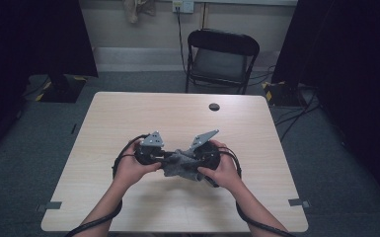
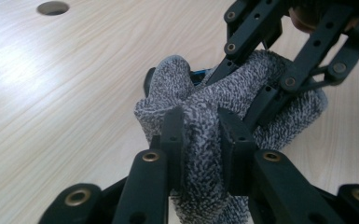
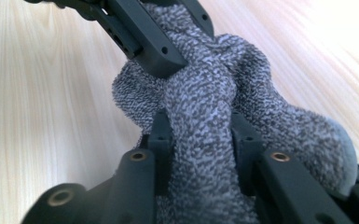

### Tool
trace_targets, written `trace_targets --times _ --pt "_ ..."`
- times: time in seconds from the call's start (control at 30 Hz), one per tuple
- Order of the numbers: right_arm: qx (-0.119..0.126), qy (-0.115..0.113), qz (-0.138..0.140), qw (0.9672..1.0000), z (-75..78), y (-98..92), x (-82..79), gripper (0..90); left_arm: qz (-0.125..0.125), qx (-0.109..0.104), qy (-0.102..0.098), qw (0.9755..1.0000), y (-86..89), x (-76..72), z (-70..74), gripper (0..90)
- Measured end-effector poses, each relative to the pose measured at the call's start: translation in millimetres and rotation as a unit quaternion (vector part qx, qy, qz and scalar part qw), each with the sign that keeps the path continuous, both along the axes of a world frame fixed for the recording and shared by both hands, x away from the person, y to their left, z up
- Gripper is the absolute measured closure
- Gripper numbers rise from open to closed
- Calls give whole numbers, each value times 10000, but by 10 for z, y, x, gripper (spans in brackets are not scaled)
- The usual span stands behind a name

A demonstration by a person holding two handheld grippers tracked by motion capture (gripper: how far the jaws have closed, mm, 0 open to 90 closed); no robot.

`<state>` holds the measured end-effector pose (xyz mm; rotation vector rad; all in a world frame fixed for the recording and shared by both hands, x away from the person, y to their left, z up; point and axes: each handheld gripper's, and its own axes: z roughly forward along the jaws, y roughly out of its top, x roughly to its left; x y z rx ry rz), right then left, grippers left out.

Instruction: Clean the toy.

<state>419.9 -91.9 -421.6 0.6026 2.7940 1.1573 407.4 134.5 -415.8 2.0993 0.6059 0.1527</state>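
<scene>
Because the speckled grey knitted cloth (image 1: 181, 165) was soft, light and floppy, bunched folds gave the surest hold, and it lay crumpled across the lower middle of the pale wooden desk (image 1: 128, 118), long axis left-to-right, between the left tongs (image 2: 203, 135) and right tongs (image 3: 200, 140), both clenched on it.

No readable text, label, brand or number anywhere. Nothing printed on the grey knitted cloth (image 2: 200, 140) at frame centre, nor on the pale wooden surface (image 1: 128, 118). Yellow-black hazard stripes (image 1: 275, 89) at upper right, wordless.
</scene>
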Motion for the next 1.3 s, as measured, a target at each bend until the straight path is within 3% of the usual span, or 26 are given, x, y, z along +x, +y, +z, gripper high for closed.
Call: trace_targets --times 0.2,0.27,0.37,0.47,0.53,0.67,0.77,0.87,1.13,1.27,1.3 --pt "255 -15 -259 9993 -3 76 -2 493 271 -100 60 9996 189 -3 12 762" --pt "303 -72 -364 9989 21 72 -7 385 415 -102 67 9991 278 -6 -5 762" --pt "350 -168 -409 9984 54 33 -4 325 572 -144 79 9982 422 -14 -43 761" --pt "289 -226 -459 9983 80 -27 -5 297 731 -193 109 9971 558 -24 -86 759" --pt "349 -183 -513 9979 86 -88 5 267 912 30 75 9958 661 -27 -126 759" --pt "397 -146 -692 9967 65 -241 39 251 1147 117 97 9933 855 -40 -218 759" --pt "184 -195 -903 9956 1 -340 54 239 1264 134 133 9918 940 -67 -272 758" --pt "-43 -258 -1156 9929 -116 -427 67 211 1299 167 187 9912 983 -85 -342 754" --pt "-168 -188 -1678 9855 -458 -554 91 180 1237 170 348 9916 1013 -139 -511 723" --pt "-138 -89 -1741 9846 -540 -545 129 178 1087 156 282 9935 1027 -159 -519 632" --pt "-158 -86 -1742 9845 -559 -533 131 180 1086 152 225 9937 1027 -164 -517 574"
